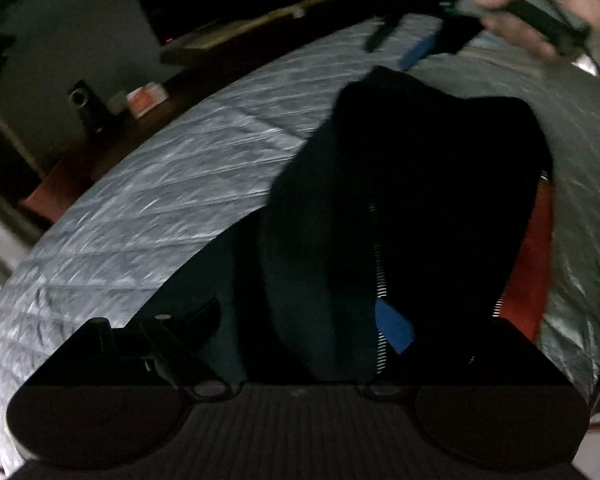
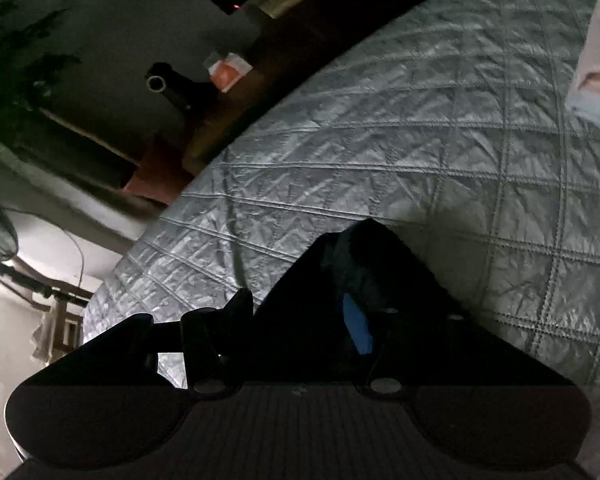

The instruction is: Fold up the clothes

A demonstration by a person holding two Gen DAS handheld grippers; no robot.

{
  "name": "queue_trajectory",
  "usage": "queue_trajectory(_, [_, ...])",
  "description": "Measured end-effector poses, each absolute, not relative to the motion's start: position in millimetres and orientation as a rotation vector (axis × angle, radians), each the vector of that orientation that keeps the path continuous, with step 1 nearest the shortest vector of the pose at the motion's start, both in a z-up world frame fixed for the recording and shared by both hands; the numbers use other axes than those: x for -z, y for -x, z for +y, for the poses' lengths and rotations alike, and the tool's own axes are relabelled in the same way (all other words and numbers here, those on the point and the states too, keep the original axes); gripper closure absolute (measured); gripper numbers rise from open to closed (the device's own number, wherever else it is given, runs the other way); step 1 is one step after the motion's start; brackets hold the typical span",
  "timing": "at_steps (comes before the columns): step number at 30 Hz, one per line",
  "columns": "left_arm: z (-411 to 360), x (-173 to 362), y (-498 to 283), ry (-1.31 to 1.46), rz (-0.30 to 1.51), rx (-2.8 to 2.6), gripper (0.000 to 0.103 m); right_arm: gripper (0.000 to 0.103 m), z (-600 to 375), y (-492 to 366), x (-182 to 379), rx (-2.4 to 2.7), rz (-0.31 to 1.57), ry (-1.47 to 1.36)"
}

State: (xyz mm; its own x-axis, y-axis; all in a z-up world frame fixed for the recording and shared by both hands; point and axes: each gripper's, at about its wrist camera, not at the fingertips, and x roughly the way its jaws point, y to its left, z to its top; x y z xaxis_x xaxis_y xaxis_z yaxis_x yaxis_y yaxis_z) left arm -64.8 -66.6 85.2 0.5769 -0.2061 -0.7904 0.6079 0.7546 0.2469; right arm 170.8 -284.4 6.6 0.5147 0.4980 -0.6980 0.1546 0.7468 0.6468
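Left wrist view: dark jacket (image 1: pixel 412 200) lies between the spread jaws (right gripper's (image 1: pixel 400 40) jaws: cannot tell).

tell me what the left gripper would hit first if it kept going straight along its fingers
Most likely the dark zippered jacket lying on the grey quilted bedcover. It fills the view straight ahead of the left gripper, though the dim, blurred picture leaves the gap between them unclear.
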Motion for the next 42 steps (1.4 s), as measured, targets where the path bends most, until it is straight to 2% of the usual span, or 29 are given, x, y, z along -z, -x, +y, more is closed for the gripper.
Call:
queue_trajectory(2, [-70, -83, 63, -0.538, 0.830, 0.513, 0.020, 0.043, -281, -176, 8, -0.240, 1.078, -0.834])
queue_trajectory(4, [-70, -80, 61, -0.542, 0.835, 0.508, 0.020, 0.043, -269, -182, 9, -0.253, 1.063, -0.721])
queue_trajectory(6, [-72, -79, 62, -0.545, 0.839, 0.511, 0.020, 0.042, -247, -181, -4, -0.283, 1.010, -0.433])
queue_trajectory(8, [-75, -77, 62, -0.549, 0.842, 0.520, 0.020, 0.028, -224, -175, -10, -0.341, 0.986, -0.151])
queue_trajectory(11, [-80, -78, 64, -0.554, 0.837, 0.538, 0.020, 0.027, -192, -165, -15, -0.426, 0.937, 0.230])
queue_trajectory(16, [-90, -74, 64, -0.579, 0.830, 0.545, 0.020, 0.026, -157, -141, 3, -0.581, 0.890, 0.554])
queue_trajectory(21, [-95, -66, 62, -0.616, 0.834, 0.524, 0.020, 0.026, -140, -135, 9, -0.546, 0.735, 0.622])
queue_trajectory(24, [-97, -61, 61, -0.650, 0.837, 0.512, 0.020, 0.020, -135, -140, 17, -0.528, 0.715, 0.694])
queue_trajectory(28, [-102, -54, 63, -0.720, 0.831, 0.481, 0.020, 0.020, -133, -151, 28, -0.503, 0.701, 0.776])
queue_trajectory(33, [-103, -49, 60, -0.758, 0.839, 0.449, 0.020, 0.020, -139, -168, 34, -0.568, 0.676, 0.728])
queue_trajectory(34, [-103, -48, 60, -0.765, 0.837, 0.442, 0.020, 0.024, -140, -170, 33, -0.589, 0.677, 0.724])
queue_trajectory(36, [-103, -47, 58, -0.773, 0.837, 0.428, 0.020, 0.048, -142, -174, 31, -0.640, 0.705, 0.692])
queue_trajectory(37, [-102, -47, 57, -0.775, 0.839, 0.421, 0.020, 0.074, -143, -174, 29, -0.648, 0.716, 0.684])
queue_trajectory(38, [-102, -46, 57, -0.773, 0.844, 0.416, 0.020, 0.081, -143, -173, 27, -0.643, 0.724, 0.682])
queue_trajectory(39, [-101, -46, 56, -0.767, 0.849, 0.409, 0.021, 0.083, -143, -172, 25, -0.638, 0.732, 0.681])
queue_trajectory(42, [-97, -47, 52, -0.738, 0.867, 0.393, 0.033, 0.084, -148, -160, 7, -0.642, 0.693, 0.639])
